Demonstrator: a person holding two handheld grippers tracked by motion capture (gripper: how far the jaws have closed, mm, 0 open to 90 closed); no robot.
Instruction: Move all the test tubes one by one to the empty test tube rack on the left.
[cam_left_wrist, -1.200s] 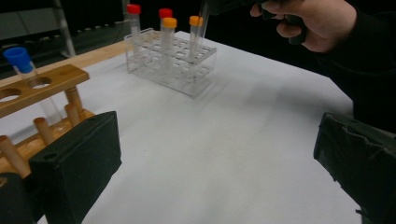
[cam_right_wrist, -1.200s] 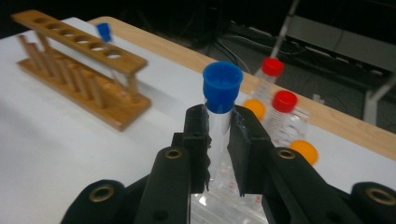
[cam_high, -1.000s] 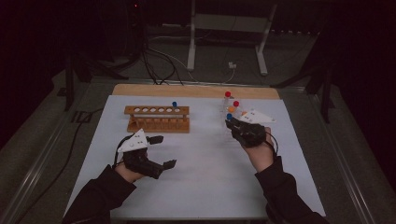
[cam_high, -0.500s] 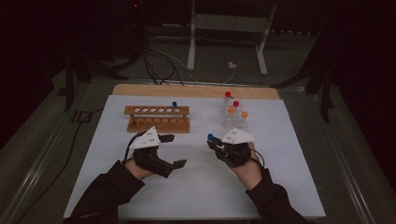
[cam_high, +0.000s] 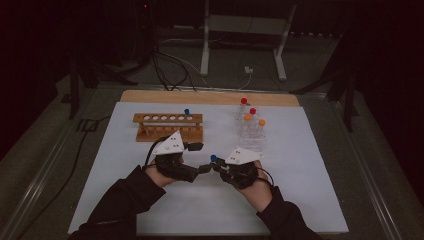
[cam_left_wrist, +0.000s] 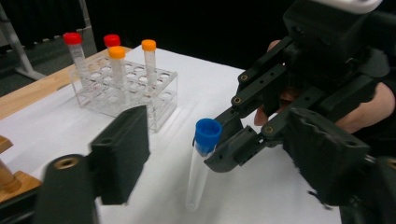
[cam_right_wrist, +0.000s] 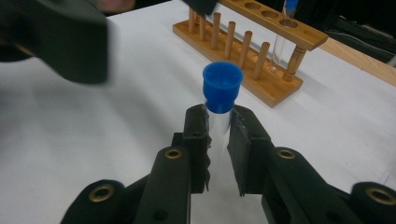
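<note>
At table centre, our right gripper clamps one blue-capped tube; our left gripper, jaws just narrowing, flanks it untouched. At one o'clock, one clear rack holds four tubes; at eleven, one wooden rack holds one.

A clear plastic test tube with a blue screw cap, capped and empty, stands roughly upright above the white counter, near the centre, well this side of the wooden rack.
</note>
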